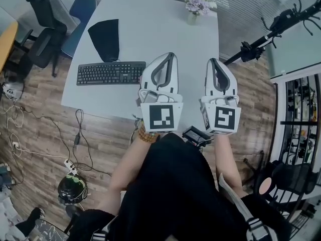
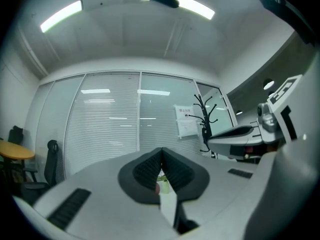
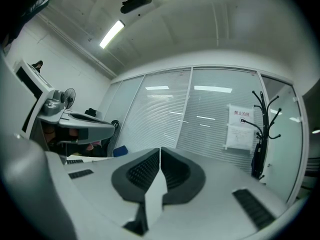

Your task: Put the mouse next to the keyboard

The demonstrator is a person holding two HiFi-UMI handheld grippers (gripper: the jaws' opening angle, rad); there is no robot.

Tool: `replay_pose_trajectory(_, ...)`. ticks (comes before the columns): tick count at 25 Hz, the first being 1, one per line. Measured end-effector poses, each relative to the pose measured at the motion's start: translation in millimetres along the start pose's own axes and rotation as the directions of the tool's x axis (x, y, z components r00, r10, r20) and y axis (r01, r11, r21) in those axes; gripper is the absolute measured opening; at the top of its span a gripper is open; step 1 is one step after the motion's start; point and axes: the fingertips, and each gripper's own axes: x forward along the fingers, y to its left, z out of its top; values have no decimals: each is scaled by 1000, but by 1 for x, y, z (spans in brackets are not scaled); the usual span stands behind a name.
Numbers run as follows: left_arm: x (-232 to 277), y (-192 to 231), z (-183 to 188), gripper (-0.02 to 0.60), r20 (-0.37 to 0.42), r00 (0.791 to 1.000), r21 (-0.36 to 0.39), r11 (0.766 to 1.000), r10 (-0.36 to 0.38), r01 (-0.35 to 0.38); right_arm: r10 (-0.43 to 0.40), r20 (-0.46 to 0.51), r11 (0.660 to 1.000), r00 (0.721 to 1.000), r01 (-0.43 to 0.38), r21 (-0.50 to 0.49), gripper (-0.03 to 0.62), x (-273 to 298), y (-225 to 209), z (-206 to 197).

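Note:
A black keyboard [image 1: 111, 73] lies on the white table [image 1: 165, 29], near its front left edge. Behind it lies a flat black pad-like thing [image 1: 105, 38]. I can make out no mouse in any view. My left gripper [image 1: 172, 55] hovers just right of the keyboard's end, shut with nothing between its pads [image 2: 150, 169]. My right gripper [image 1: 212, 61] hangs beside it over the table's front right part, also shut and empty. In both gripper views the jaws point level at a glass wall with blinds, and each shows the other gripper at its side.
A vase of flowers [image 1: 197, 3] stands at the table's far edge. Office chairs [image 1: 47, 29] crowd the left side. A black stand arm [image 1: 266, 34] reaches in from the right. Cables and a power strip [image 1: 67, 164] lie on the wooden floor. A coat rack [image 3: 262, 134] stands by the blinds.

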Motion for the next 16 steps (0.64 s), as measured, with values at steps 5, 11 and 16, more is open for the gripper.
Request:
replay_pose_trajectory(5, 0, 0, 0, 12, -5, 1000, 3, 1000, 1, -1, 7, -5, 1000, 1000, -7, -11, 2, 1, 0, -2)
replay_pose_trajectory(11, 1, -2, -2, 12, -5, 1000, 6, 1000, 5, -5, 20, -10, 1000, 1000, -20, -12, 2, 1, 1, -5)
replay_pose_trajectory(16, -1, -10, -5, 12, -8, 1000, 14, 1000, -8, 8, 33, -28, 999, 999, -34, -5, 2, -4, -2, -13)
